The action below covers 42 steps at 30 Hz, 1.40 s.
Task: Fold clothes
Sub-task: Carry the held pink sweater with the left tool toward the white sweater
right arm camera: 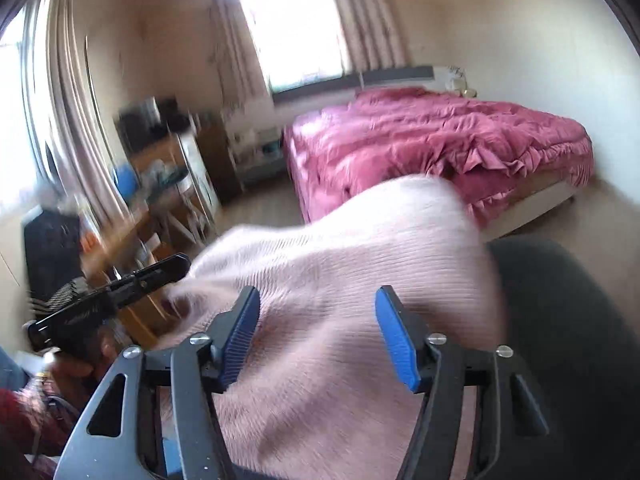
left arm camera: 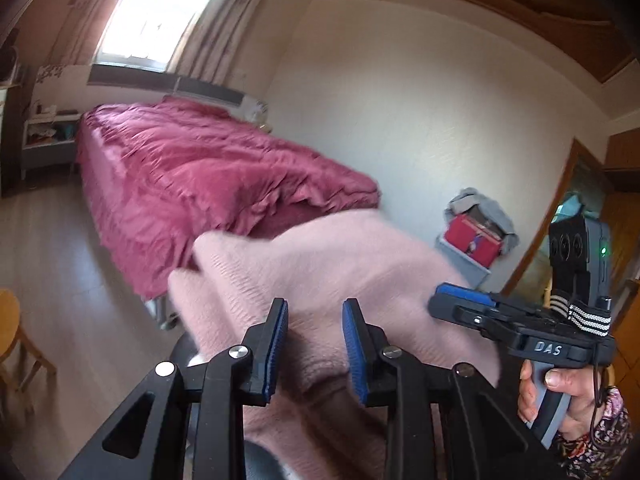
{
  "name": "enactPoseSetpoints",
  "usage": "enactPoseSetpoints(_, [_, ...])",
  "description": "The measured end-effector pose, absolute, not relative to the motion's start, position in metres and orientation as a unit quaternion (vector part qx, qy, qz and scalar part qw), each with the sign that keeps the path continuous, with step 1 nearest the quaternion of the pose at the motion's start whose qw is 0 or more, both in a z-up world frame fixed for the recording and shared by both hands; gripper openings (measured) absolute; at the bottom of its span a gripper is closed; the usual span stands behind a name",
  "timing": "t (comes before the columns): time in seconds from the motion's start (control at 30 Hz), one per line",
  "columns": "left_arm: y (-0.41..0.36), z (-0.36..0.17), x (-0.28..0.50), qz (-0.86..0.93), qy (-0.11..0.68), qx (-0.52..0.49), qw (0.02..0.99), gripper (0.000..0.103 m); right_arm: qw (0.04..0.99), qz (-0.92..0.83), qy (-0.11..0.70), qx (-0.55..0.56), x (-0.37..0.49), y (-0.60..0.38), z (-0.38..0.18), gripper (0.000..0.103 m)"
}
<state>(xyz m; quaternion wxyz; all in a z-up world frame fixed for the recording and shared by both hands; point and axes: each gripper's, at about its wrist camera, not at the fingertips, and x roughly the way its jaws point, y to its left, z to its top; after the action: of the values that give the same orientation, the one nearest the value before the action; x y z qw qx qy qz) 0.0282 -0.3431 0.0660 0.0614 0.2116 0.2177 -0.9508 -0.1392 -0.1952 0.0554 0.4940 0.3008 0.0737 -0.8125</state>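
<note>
The left gripper [left arm camera: 314,346] is sitting with its jaws partly open and the pink sweater [left arm camera: 320,280] is bunching up between the blue pads [left arm camera: 276,344]; the knit is rising through the gap, but whether the pads are actually pinching it I cannot tell, since cloth is lying in front of and behind them alike. The sweater itself is hanging in the air between both tools, draped over something dark and rounded below, with the bed [left arm camera: 192,168] well beyond it on the far side and not touching it. To the right, the right gripper [right arm camera: 318,336] is standing wider, its pads clear of the cloth on both sides, so it is gripping nothing; the knit is only lying under and between them. In the left view a hand [left arm camera: 560,396] is holding that tool by its handle at the sweater's right edge. The risk I am judging from here: with the right side unheld and the left hold doubtful, the soft, slippery knit could be sliding off toward the floor [left arm camera: 60,240], or sagging unevenly so the fold line is going crooked. The right view is smearing with blur, which suggests quick movement; a fast swing could be dragging a loose layer and undoing whatever fold is forming. A jaw could also be snagging the loose ribbing.
</note>
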Motion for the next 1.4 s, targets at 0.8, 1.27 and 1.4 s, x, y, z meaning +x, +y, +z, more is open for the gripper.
enactPoseSetpoints(0.8, [-0.291,0.056,0.043,-0.963,0.149,0.219,0.044,0.028,0.549,-0.778,0.215,0.220,-0.016,-0.186,-0.005,0.048])
enactPoseSetpoints(1.27, [-0.267,0.028,0.067,-0.970,0.102,0.201,0.090,0.028,0.409,-0.859,0.107,0.288,-0.102,-0.123,-0.009,0.031])
enactPoseSetpoints(1.4, [-0.251,0.024,0.070,-0.975,0.047,0.191,0.105,0.028,0.408,-0.858,0.088,0.299,-0.110,-0.106,-0.025,0.029])
